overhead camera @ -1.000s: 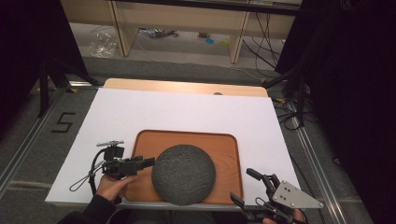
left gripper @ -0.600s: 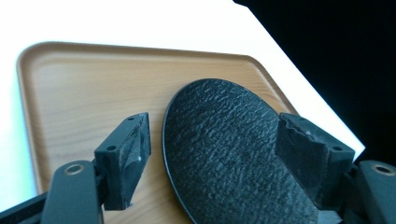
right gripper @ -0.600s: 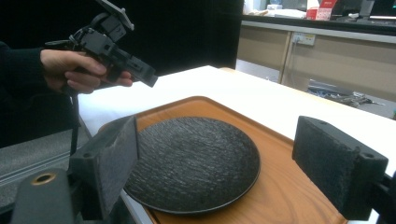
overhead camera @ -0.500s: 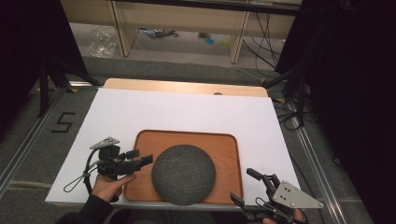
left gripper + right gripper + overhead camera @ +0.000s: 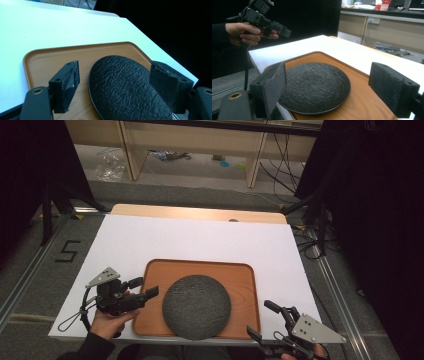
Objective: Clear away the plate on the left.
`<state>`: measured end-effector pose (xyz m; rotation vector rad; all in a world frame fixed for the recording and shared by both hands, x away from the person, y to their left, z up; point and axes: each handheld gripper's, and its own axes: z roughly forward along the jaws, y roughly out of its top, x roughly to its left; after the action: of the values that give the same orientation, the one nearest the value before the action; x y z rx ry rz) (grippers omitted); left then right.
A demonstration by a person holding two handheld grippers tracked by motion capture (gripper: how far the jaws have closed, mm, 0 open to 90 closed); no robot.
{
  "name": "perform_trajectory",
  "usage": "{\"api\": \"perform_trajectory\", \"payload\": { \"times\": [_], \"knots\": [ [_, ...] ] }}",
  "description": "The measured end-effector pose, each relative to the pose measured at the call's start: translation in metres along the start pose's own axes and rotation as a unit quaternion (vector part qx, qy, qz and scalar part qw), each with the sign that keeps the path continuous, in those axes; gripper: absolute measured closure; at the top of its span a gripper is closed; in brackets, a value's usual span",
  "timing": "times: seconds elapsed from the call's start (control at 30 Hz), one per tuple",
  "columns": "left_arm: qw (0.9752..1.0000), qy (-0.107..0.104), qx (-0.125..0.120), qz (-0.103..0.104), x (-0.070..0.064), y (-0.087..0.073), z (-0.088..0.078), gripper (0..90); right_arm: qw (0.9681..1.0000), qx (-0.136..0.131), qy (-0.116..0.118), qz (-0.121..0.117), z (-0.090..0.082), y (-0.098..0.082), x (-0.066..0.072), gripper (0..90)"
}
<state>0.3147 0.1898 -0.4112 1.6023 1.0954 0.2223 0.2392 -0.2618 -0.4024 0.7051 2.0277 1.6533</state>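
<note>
One dark textured plate (image 5: 196, 306) lay centred on the wooden tray (image 5: 155, 270). The left gripper (image 5: 141, 290), jaws just opening and empty, hovered at the tray's left edge; the right gripper (image 5: 263, 319) was released. Advisable: withdraw clear without nudging the plate.

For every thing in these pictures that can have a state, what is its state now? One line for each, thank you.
Dark plate: lying flat on the tray, upright, empty, free of both claws.
Wooden tray: flat on the white table, at the near edge.
Left claw: open, jaws have just been opening, nothing between them, raised above the tray's left edge.
Right claw: open, holding nothing, at the tray's near right corner.
White table: level.
</note>
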Motion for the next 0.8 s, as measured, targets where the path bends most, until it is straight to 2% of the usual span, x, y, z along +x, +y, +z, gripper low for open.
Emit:
{"api": "perform_trajectory", "payload": {
  "times": [0.07,0.13,0.17,0.2,0.23,0.27,0.37,0.4,0.43,0.47,0.57,0.6,0.7,0.77,0.8],
  "knots": [
    [1.0000,0.000,-0.005,0.005,-0.002,0.000,-0.003,24.0,1.0000,-0.001,0.000,0.000,0.000,0.000,0.000,15.9],
    [0.9999,-0.002,-0.009,0.009,-0.003,-0.001,-0.005,23.9,0.9999,0.011,-0.004,0.000,-0.002,0.000,0.000,15.9],
    [0.9998,-0.007,-0.014,0.011,-0.003,-0.001,-0.007,23.6,0.9999,0.008,-0.005,-0.004,-0.001,0.000,0.000,15.9],
    [0.9996,-0.013,-0.020,0.014,-0.004,-0.001,-0.009,22.5,0.9999,0.009,0.000,0.006,-0.001,0.000,0.001,15.9],
    [0.9993,-0.018,-0.027,0.018,-0.005,-0.001,-0.011,21.4,1.0000,0.008,0.002,-0.003,-0.001,0.000,0.000,15.9],
    [0.9993,-0.018,-0.027,0.018,-0.005,-0.001,-0.011,21.4,1.0000,0.010,0.002,-0.001,-0.001,0.000,0.000,15.9],
    [0.9982,-0.026,-0.045,0.031,-0.009,-0.001,-0.017,20.1,0.9999,0.011,0.003,0.002,-0.001,0.000,0.000,15.9],
    [0.9977,-0.030,-0.048,0.037,-0.009,-0.001,-0.019,19.7,1.0000,0.008,-0.004,-0.003,-0.001,0.000,0.000,15.9],
    [0.9974,-0.030,-0.050,0.042,-0.010,-0.001,-0.020,18.7,0.9999,0.010,0.000,0.004,-0.001,0.000,0.001,15.9],
    [0.9970,-0.031,-0.054,0.045,-0.011,-0.002,-0.021,17.6,1.0000,0.009,0.001,0.001,-0.001,0.000,0.000,15.9],
    [0.9966,-0.026,-0.059,0.052,-0.011,-0.003,-0.026,17.3,1.0000,0.008,0.002,-0.001,-0.001,0.000,0.000,15.9],
    [0.9964,-0.024,-0.061,0.053,-0.012,-0.003,-0.028,17.3,0.9999,0.012,0.001,0.005,-0.002,0.000,0.001,15.9],
    [0.9962,-0.018,-0.061,0.060,-0.012,-0.004,-0.032,17.2,1.0000,0.008,0.002,-0.002,-0.001,0.000,0.000,15.9],
    [0.9958,-0.015,-0.060,0.067,-0.012,-0.005,-0.035,17.2,0.9999,0.012,0.001,0.003,-0.001,0.000,0.001,15.9],
    [0.9956,-0.015,-0.061,0.070,-0.012,-0.006,-0.036,17.3,1.0000,0.007,-0.003,-0.005,-0.001,0.000,0.000,15.9]
  ]
}}
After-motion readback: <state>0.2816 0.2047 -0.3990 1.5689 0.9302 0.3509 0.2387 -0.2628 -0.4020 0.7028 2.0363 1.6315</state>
